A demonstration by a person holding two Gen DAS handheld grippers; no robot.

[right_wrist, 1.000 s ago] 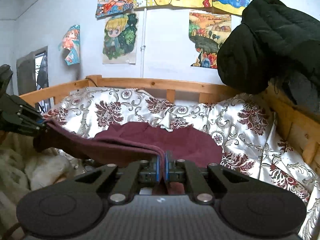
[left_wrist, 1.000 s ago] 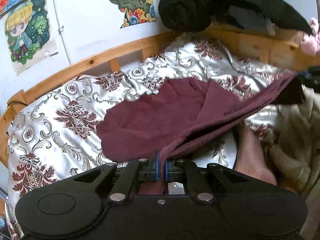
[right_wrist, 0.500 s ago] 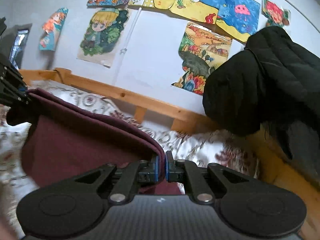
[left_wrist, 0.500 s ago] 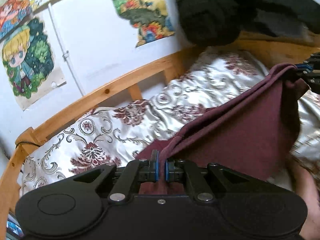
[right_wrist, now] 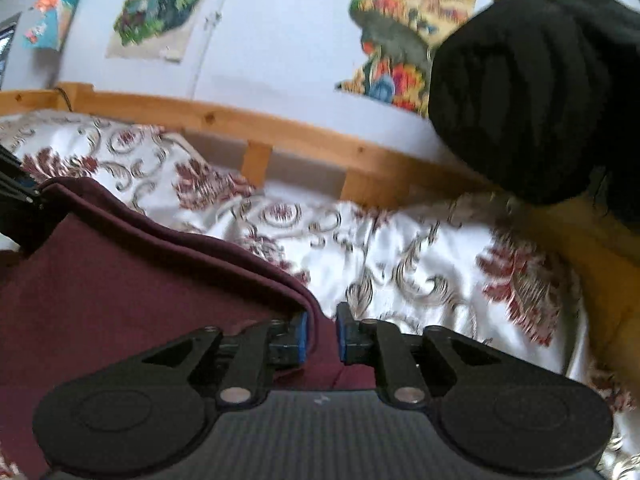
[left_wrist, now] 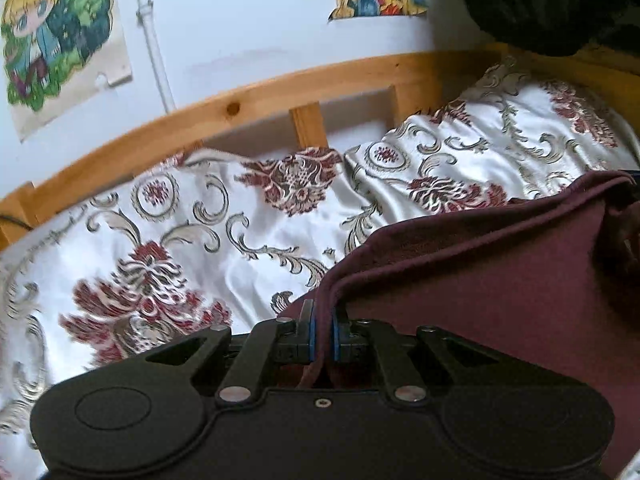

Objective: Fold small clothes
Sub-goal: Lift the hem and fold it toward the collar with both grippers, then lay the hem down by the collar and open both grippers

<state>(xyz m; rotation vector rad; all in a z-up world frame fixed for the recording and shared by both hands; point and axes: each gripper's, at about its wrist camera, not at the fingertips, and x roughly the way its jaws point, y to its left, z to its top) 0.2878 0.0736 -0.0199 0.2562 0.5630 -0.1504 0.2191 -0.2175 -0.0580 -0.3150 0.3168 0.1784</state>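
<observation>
The maroon garment (left_wrist: 480, 280) hangs stretched between the two grippers above the bed (left_wrist: 240, 220), its held top edge running as a long line from one gripper to the other, the cloth falling below that line toward the patterned satin bedspread. The left gripper (left_wrist: 323, 336) is clenched on one end of this edge, the doubled hem pinched between its blue pads. The right gripper (right_wrist: 321, 336) has the other end between its pads, though the jaws stand a little wider here and the fabric fills the gap, so it reads as grasping the garment rather than released. In the left wrist view the cloth runs away to the right and slightly up toward the other gripper at the frame edge; in the right wrist view it runs away to the left, where the left gripper shows as a dark shape at the far corner. So the long axis lies across the body, side to side, and both hands are equally engaged, neither nearer. The coming move, I judge, turns on that line: keeping it taut and level while the garment is lowered or swung onto the bed, so that the fold lands straight. No brand, label or legible writing shows on the garment; the wall posters (right_wrist: 152, 4) carry cartoon pictures only.
</observation>
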